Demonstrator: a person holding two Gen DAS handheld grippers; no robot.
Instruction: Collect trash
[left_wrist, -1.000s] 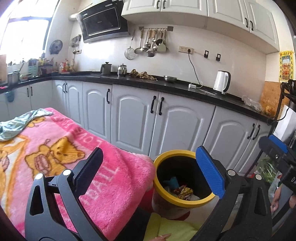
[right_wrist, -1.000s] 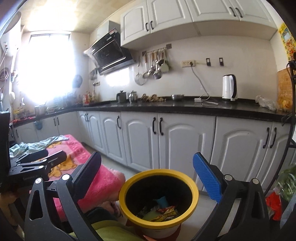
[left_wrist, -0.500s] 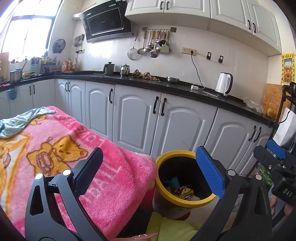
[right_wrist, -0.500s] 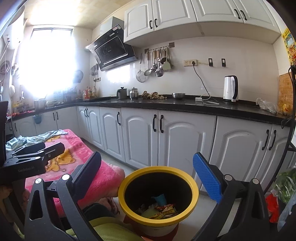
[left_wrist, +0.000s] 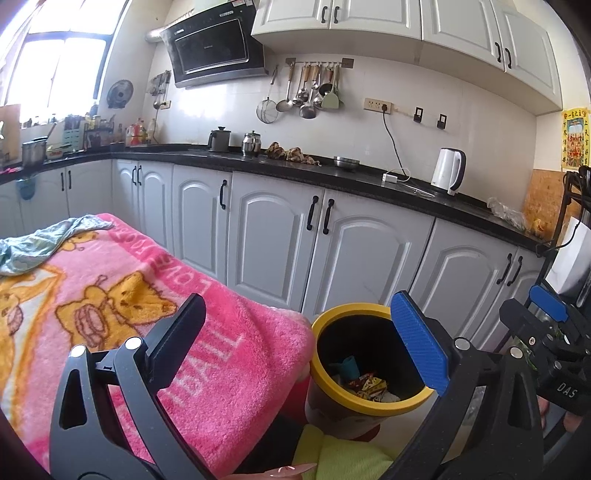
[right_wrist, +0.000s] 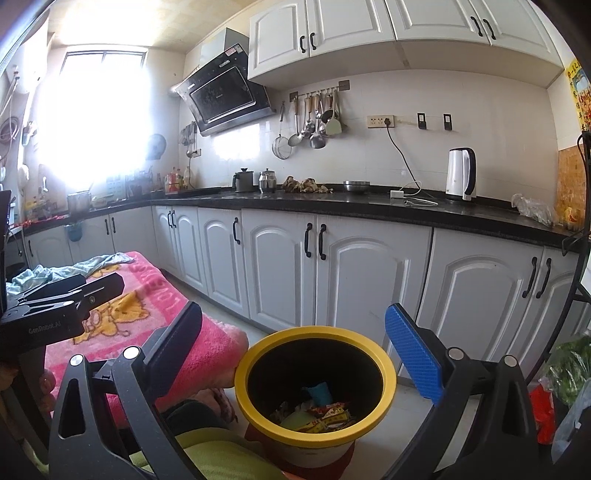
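Kitchen floor bin (right_wrist: 315, 373) below; both tongs (left_wrist: 299, 339) (right_wrist: 293, 347) gape level, empty.

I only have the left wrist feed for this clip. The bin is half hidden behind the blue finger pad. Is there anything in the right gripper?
Observer: No. In the right wrist view the right gripper is open and holds nothing.
Operator: How much of the bin shows there?
Observer: The whole yellow rim of the trash bin shows, framed between the fingers.
Operator: What is inside it?
Observer: Yellow and red wrappers at the bottom, with a teal piece behind them.
Operator: Anything on the floor to the right of it?
Observer: A bag of green vegetables sits by the right edge, with something red below it.
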